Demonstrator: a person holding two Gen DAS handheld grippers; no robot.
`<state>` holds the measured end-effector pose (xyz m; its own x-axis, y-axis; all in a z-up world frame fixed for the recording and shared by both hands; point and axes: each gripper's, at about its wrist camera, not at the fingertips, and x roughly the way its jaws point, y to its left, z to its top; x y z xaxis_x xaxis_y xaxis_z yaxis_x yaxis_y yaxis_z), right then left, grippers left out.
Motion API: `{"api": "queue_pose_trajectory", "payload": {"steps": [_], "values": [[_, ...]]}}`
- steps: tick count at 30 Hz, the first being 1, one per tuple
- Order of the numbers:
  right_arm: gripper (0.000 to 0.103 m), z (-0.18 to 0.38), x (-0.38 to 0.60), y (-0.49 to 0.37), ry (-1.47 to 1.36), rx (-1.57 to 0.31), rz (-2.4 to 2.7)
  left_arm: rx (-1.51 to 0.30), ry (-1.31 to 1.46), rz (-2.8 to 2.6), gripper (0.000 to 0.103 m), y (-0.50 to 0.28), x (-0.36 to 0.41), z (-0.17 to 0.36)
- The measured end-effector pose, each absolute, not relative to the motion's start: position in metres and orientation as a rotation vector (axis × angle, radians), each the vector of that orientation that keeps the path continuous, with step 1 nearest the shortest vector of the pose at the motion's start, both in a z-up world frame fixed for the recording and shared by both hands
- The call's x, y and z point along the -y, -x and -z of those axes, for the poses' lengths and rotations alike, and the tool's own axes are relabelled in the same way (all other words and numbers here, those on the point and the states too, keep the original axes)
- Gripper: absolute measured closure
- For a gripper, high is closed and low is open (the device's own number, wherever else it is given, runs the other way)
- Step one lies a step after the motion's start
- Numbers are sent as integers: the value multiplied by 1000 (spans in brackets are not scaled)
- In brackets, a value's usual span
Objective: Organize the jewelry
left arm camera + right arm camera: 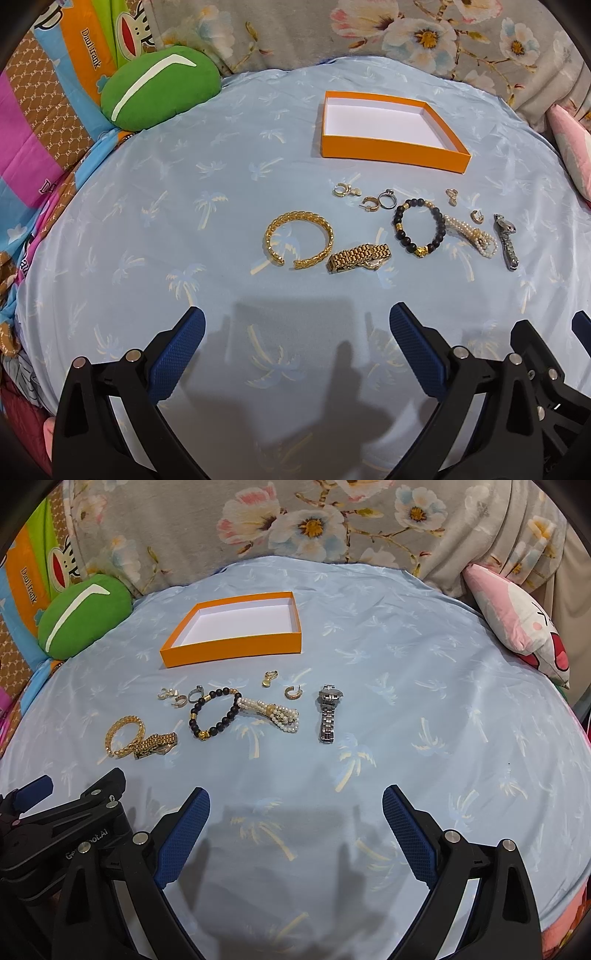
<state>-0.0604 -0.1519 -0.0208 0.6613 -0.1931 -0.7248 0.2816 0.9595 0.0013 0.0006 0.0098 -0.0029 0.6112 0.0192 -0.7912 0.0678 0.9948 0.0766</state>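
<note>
Left wrist view first: orange box sitting upper centre of frame, white floor bare, nothing inside yet. Below it, every piece laid out on the pale blue palm-print sheet: gold cuff bangle centre frame, gold watch just beside it to the right, black bead bracelet next, pearl bracelet touching its right side, silver watch at far right. Small rings and earrings scattered in a loose row between the bracelets and the box.

Left gripper hanging low in the frame, jaws spread wide, nothing between them, well short of the bangle. Over to the right wrist view: right gripper likewise spread and empty at bottom centre, silver watch straight ahead at mid-frame, box at upper left of centre.

Judged from all that: sorting not yet begun. Nothing boxed, about ten pieces left to move. Likely openers: bangle for the left, silver watch for the right. Tiny earrings probably the fiddly part against the soft sheet.
</note>
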Motion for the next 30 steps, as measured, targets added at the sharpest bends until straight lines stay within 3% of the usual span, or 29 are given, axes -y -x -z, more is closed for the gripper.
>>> {"api": "queue_pose_trajectory", "payload": {"steps": [17,30], "values": [[13,26,167,50,-145,-812,314,-927,-70,28,5,-10,-18,7],[33,32,216,-19,-193,-816,346,-964,-22,-30,5,-48,-46,25]]}}
